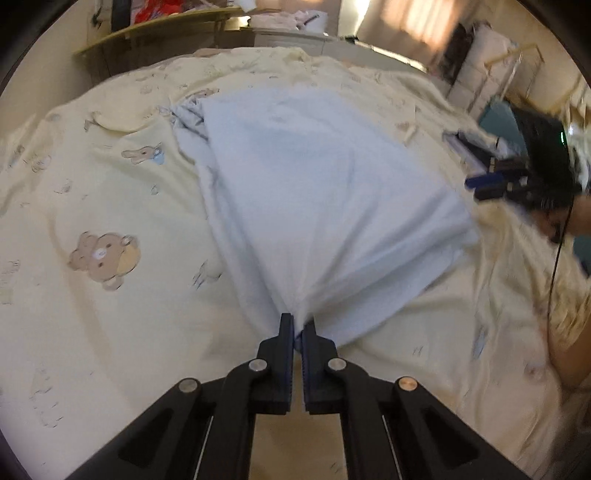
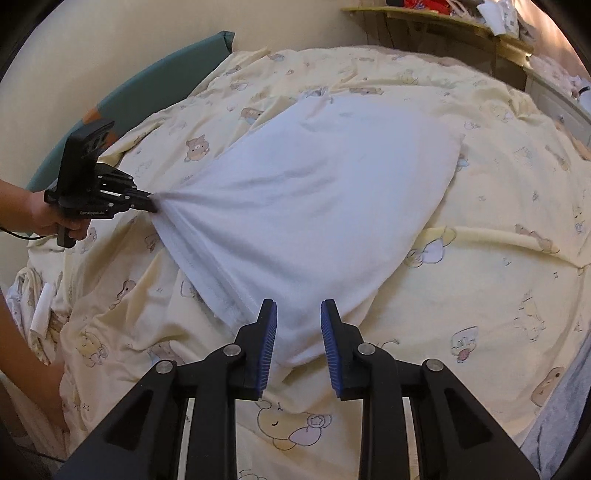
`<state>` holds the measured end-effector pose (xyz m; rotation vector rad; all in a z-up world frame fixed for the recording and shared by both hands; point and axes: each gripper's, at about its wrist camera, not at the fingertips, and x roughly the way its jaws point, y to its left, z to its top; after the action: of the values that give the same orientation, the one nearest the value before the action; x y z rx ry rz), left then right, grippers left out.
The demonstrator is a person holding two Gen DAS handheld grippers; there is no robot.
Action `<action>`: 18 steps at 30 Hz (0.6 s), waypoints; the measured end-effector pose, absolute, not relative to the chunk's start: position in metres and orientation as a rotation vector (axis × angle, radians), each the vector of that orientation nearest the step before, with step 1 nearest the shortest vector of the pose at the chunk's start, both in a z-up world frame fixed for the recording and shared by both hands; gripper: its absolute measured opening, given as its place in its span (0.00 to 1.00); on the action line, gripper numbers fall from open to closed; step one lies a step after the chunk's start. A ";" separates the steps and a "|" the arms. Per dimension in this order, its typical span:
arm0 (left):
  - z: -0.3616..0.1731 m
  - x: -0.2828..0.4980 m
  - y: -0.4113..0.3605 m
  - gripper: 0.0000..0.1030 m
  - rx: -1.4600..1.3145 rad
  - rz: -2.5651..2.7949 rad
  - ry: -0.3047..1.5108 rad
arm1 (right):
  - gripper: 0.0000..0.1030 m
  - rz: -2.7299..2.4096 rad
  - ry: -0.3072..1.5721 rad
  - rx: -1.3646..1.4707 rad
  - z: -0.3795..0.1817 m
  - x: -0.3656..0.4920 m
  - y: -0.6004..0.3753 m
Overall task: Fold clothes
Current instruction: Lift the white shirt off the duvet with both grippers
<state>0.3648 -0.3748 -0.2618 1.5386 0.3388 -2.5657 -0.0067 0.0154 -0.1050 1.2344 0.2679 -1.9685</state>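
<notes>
A white garment [image 1: 314,184] lies folded on a pale yellow bedspread with bear prints [image 1: 92,221]. My left gripper [image 1: 298,321] is shut on one near corner of the garment, and the cloth fans out from it. In the right wrist view the left gripper [image 2: 153,205] pulls that corner to the left. My right gripper [image 2: 298,314] is open, its blue pads either side of the garment's [image 2: 314,192] other near corner, which lies on the bedspread [image 2: 480,277]. The right gripper also shows in the left wrist view [image 1: 476,182], blurred.
A green headboard pad [image 2: 155,85] runs along the wall. A shelf with clutter [image 1: 159,26] stands beyond the bed. A metal rack [image 1: 517,70] stands at the far right. The person's arm [image 2: 26,369] is at the bed's edge.
</notes>
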 end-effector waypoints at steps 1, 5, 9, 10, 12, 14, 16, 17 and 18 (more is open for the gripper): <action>-0.270 0.370 -0.378 0.03 1.571 -2.518 0.347 | 0.28 -1.960 0.273 1.247 -0.108 -0.007 0.016; -0.278 0.389 -0.387 0.03 1.583 -2.440 0.427 | 0.28 -1.949 0.331 1.254 -0.111 -0.003 0.016; -0.258 0.384 -0.376 0.05 1.484 -2.562 0.441 | 0.28 -1.943 0.444 1.192 -0.103 0.008 0.009; -0.254 0.378 -0.369 0.08 1.479 -2.605 0.404 | 0.30 -1.934 0.468 1.189 -0.105 0.009 0.005; -0.246 0.363 -0.354 0.28 1.469 -2.693 0.319 | 0.33 -1.916 0.515 1.183 -0.108 0.010 -0.003; -0.248 0.346 -0.340 0.36 1.512 -2.731 0.199 | 0.41 -1.888 0.619 1.154 -0.116 0.015 -0.015; -0.260 0.334 -0.332 0.36 1.602 -2.698 0.078 | 0.47 -1.847 0.750 1.108 -0.126 0.023 -0.026; -0.268 0.330 -0.332 0.36 1.652 -2.672 0.064 | 0.47 -1.836 0.832 1.075 -0.132 0.027 -0.030; -0.276 0.327 -0.334 0.35 1.700 -2.647 0.060 | 0.45 -1.833 0.883 1.049 -0.136 0.030 -0.032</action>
<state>0.3275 -0.3338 -0.2764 1.7003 0.0601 -2.6470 0.0301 -0.0320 -0.1356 1.0488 0.8833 -1.8325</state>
